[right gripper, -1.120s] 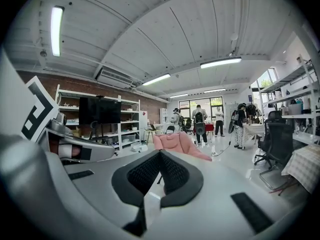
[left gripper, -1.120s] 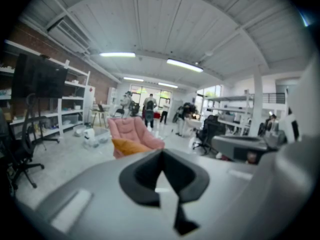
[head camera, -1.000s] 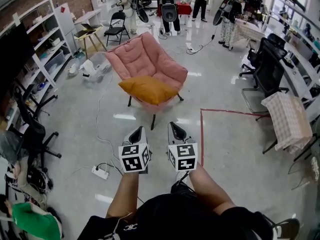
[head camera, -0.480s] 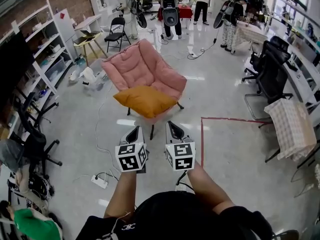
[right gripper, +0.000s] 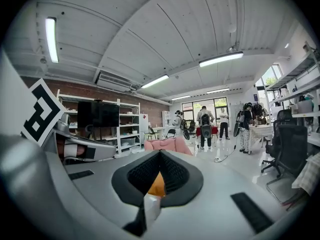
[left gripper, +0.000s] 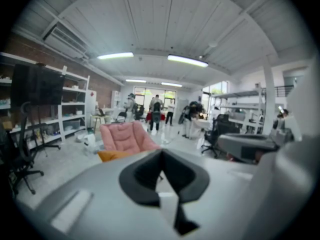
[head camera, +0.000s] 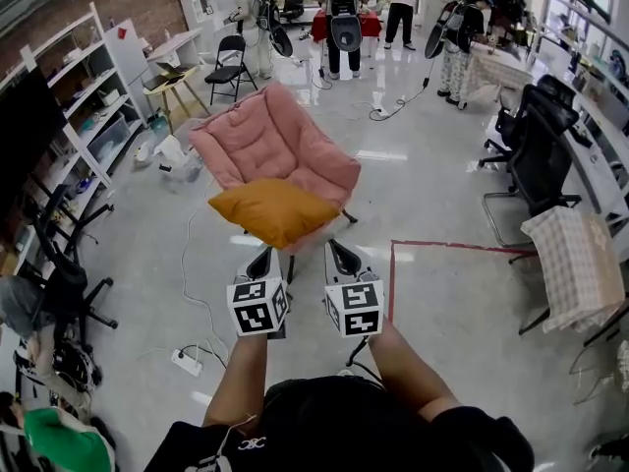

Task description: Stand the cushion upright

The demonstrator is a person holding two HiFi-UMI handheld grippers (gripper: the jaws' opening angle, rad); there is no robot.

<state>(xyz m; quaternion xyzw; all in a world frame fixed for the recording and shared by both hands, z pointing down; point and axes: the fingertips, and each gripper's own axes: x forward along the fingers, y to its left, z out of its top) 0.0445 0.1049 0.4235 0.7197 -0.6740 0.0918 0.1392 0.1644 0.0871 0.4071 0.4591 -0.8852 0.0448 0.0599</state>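
Observation:
An orange cushion [head camera: 275, 211] lies flat on the seat of a pink padded chair [head camera: 270, 141], its front corner overhanging the seat edge. Both grippers are held side by side just short of the chair, apart from the cushion. My left gripper [head camera: 262, 255] points at the cushion's near edge, jaws together and empty. My right gripper [head camera: 340, 249] is beside it, shut with nothing held. In the left gripper view the cushion [left gripper: 112, 155] shows low on the chair [left gripper: 125, 136], left of the gripper [left gripper: 161, 152]. In the right gripper view the cushion [right gripper: 157, 184] peeks between the pads.
A power strip [head camera: 184, 362] and its white cable lie on the floor at the left. Red tape [head camera: 393, 273] marks the floor at the right. Black office chairs [head camera: 536, 155] and a cloth-covered frame [head camera: 570, 264] stand right, white shelves [head camera: 88, 116] left, people [head camera: 344, 18] behind.
Both grippers have moved forward together toward the chair. The chair and cushion now sit closer and further left in the head view. The jaws stayed shut.

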